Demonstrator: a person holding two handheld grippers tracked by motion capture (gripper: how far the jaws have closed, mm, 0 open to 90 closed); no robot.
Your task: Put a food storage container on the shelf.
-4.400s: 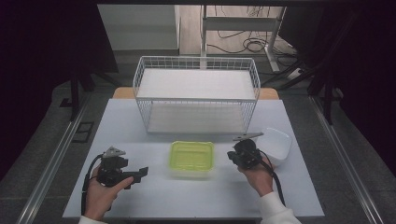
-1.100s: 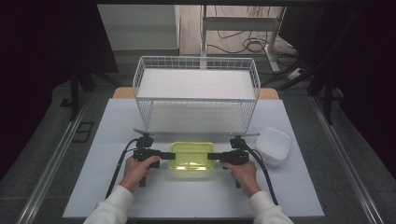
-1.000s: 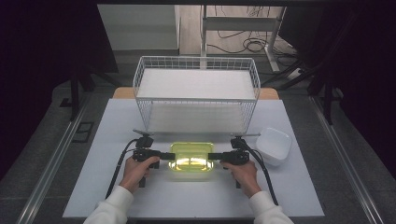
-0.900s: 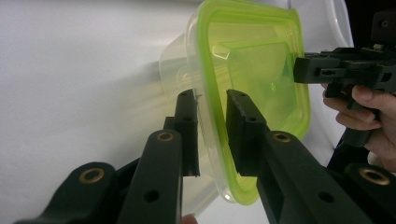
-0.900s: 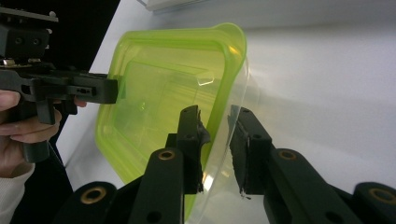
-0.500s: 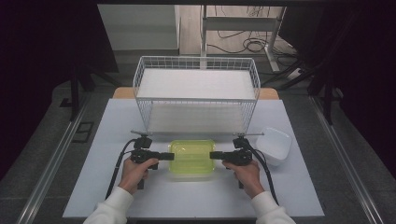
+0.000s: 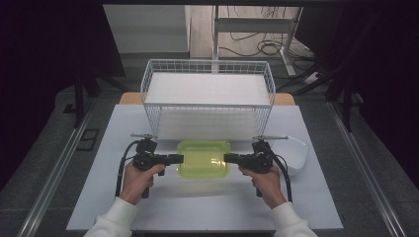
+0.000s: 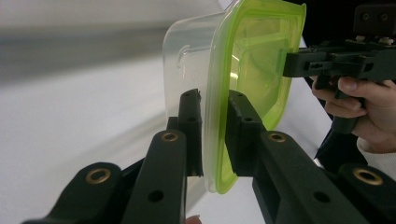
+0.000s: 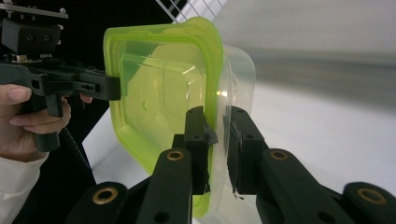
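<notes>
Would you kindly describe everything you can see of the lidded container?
The container is a clear plastic tub, rectangular with rounded corners, closed by a translucent yellow-green lid. It sits level before the wire basket. The left gripper and right gripper each clamp its rim at opposite short ends.

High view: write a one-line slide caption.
Two hand-held claws, left and right, clamp opposite edges of a green-lidded container before a white wire basket.

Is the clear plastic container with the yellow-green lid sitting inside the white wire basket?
No, the clear plastic container with the yellow-green lid is in front of the white wire basket, gripped at its ends by the left claw and right claw.
</notes>
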